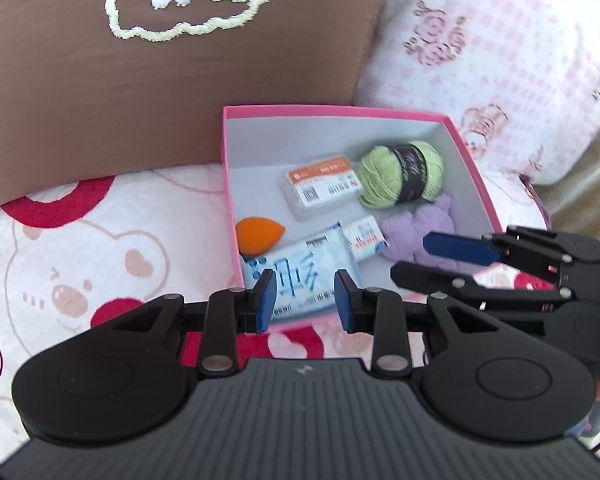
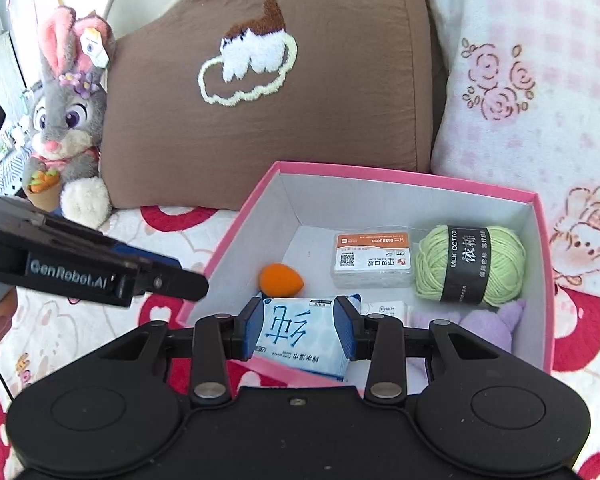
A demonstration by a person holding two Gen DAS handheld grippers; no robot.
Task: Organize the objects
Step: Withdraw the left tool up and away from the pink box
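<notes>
1. The step was judged to be a check over the filled pink box (image 1: 340, 110), which was set on the bedspread (image 1: 80, 260); any further move was best made well above the near rim, so that the tissue pack (image 1: 300, 268) leaning in the near corner was not snagged.
2. The left gripper (image 1: 306, 304) was found drawn in nearly as close as it goes; nothing was gripped or touched; the tissue pack was only seen through the gap.
3. The right gripper (image 2: 300, 326) was found narrowly parted and empty; it was held above the purple plush (image 1: 428, 224).
4. Farther in, an orange sponge (image 1: 258, 236), a small white packet (image 1: 366, 236), a labelled case (image 1: 320, 186) and green yarn (image 1: 400, 172) were noted inside the box; a brown cushion (image 1: 140, 80) was noted behind.
</notes>
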